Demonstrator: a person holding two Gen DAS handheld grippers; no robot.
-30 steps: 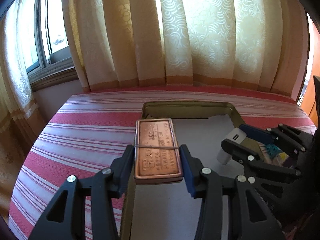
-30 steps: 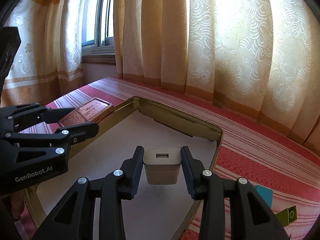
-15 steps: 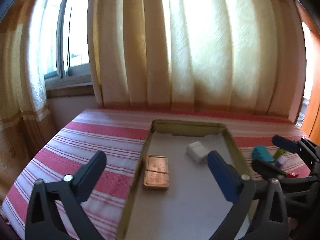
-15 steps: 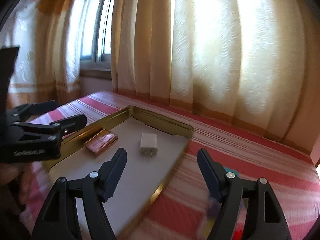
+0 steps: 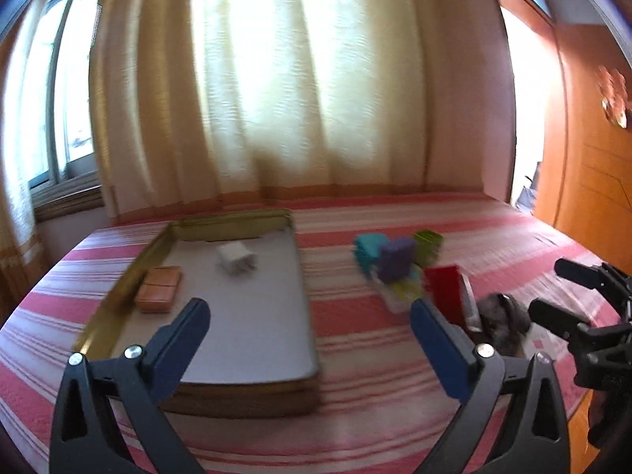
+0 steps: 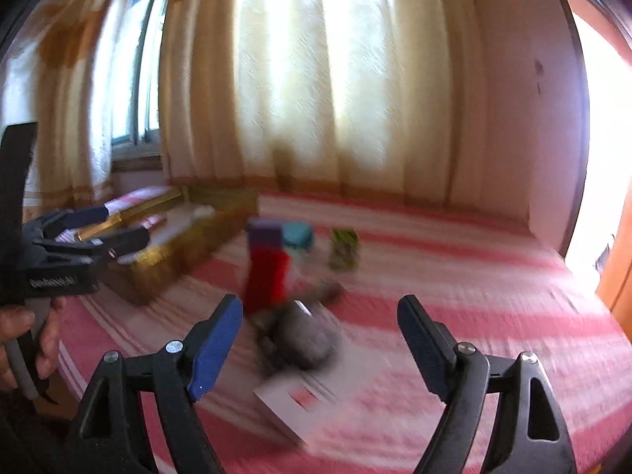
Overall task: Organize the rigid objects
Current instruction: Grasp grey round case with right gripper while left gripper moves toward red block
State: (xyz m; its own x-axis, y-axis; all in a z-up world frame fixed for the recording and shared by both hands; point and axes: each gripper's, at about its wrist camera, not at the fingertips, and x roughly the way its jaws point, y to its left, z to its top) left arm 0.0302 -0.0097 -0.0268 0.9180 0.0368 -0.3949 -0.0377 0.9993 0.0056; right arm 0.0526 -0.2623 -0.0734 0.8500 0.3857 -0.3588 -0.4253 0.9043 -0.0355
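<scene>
Cream curtains glowed behind a bed spread with a red-and-white striped cover, on which a shallow gold tray sat towards the window side. Inside the tray lay a copper-coloured tin against the left wall and a white charger further in, the two apart from each other.

Beside the tray, a loose pile waited on the cover: a teal block, a purple block, a green piece, a red box and a dark grey lump, with a pale flat box nearest the right wrist camera.

The left tool stood fully released and empty. The right tool was also empty, its jaws opening, with the grey lump lying ahead between them but untouched.

A likely trouble, as I judged it, was the crowding of the pile: a tool closing on one piece could knock the upright red box over or nudge its neighbours. Blur in both views suggested speed, which would make a clean approach harder.

A second earlier the left tool had been clenched on the tin and the right on the charger, both over the tray. Both things now rested in the tray and the tools faced the pile.
</scene>
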